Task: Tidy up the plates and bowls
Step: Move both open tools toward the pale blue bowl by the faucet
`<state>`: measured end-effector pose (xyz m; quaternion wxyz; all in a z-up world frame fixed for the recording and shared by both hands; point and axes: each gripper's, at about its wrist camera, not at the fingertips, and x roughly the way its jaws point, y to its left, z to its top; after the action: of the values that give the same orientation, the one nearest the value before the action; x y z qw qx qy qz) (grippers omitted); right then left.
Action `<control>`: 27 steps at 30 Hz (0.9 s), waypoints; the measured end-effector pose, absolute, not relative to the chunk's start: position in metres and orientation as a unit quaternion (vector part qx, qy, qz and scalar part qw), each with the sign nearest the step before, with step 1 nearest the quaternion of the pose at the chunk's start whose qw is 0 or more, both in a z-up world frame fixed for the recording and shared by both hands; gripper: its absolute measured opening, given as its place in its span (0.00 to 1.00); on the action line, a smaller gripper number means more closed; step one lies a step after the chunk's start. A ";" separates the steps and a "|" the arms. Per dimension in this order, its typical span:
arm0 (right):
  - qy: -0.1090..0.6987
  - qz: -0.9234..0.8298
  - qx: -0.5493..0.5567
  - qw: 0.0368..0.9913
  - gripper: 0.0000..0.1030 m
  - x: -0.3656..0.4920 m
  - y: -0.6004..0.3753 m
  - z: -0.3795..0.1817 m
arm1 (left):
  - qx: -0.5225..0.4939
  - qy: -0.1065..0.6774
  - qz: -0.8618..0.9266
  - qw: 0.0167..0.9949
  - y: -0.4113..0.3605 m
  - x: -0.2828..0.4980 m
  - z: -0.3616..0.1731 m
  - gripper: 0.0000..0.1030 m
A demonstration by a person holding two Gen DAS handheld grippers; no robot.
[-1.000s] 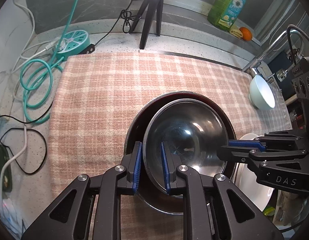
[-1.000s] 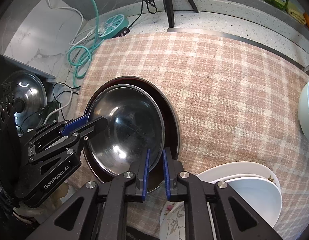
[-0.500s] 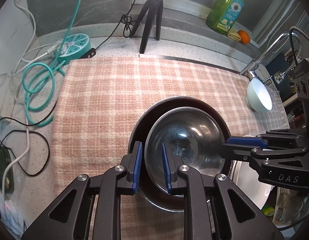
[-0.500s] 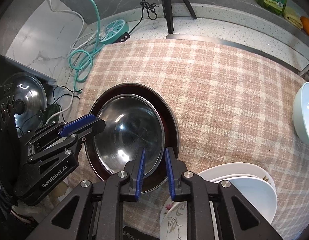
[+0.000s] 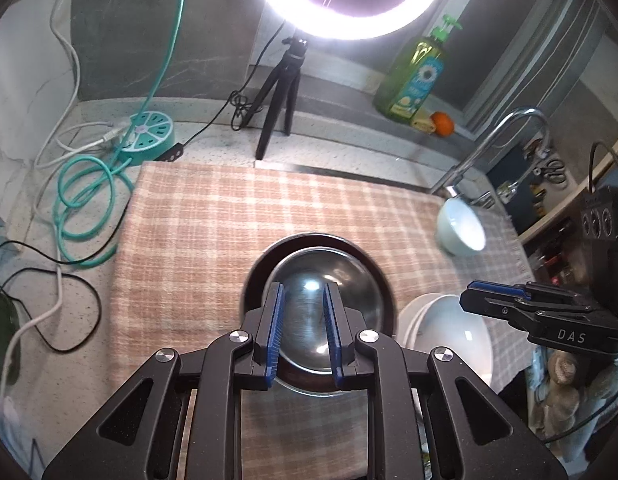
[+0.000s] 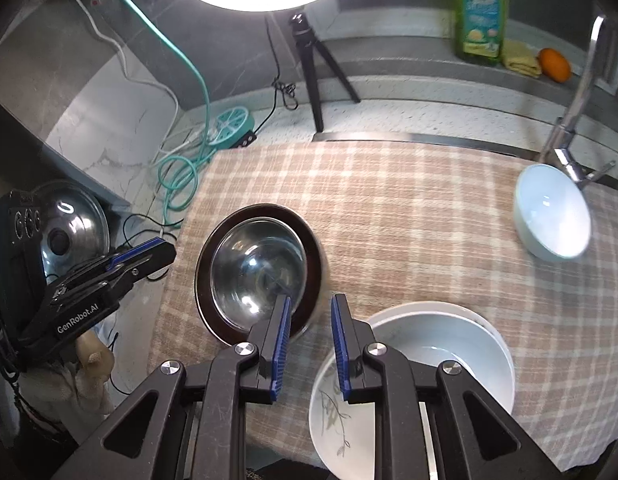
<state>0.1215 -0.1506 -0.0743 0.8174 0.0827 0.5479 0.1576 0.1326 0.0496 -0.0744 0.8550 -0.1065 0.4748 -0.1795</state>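
A steel bowl (image 5: 329, 300) (image 6: 257, 276) sits nested inside a dark bowl (image 5: 265, 264) (image 6: 309, 240) on the checked cloth. My left gripper (image 5: 303, 334) is open and empty, raised above the steel bowl's near side. My right gripper (image 6: 309, 340) is open and empty, above the cloth between the dark bowl and a stack of white plates and a white bowl (image 6: 437, 356) (image 5: 449, 328). A pale blue bowl (image 6: 553, 212) (image 5: 461, 228) stands at the cloth's far right by the tap.
A ring light on a black tripod (image 5: 281, 96) stands behind the cloth. A teal power hub (image 5: 149, 136) and coiled cables lie at the left. A soap bottle (image 5: 417, 76), an orange (image 5: 443, 124) and a tap (image 6: 577, 92) are at the back right. A pot lid (image 6: 69, 228) is left.
Both grippers have let go of the steel bowl's rim, opened wider, and pulled up and back. The steel bowl now rests in the dark bowl.
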 end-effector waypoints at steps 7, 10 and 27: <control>0.500 0.111 0.134 0.848 0.31 0.081 -0.210 -0.063 | -0.138 0.458 -0.208 0.853 0.041 0.113 -0.066 0.42; 0.486 0.099 0.160 0.854 0.31 0.070 -0.239 -0.065 | -0.148 0.467 -0.213 0.846 0.030 0.108 -0.066 0.45; 0.485 0.112 0.087 0.863 0.35 0.116 -0.395 -0.084 | -0.129 0.483 -0.140 0.855 -0.122 0.112 -0.065 0.45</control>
<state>0.1159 -0.3946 -0.0839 0.8632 0.0865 0.4846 0.1121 0.1117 -0.1217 -0.0649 0.8548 -0.1293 0.4827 -0.1401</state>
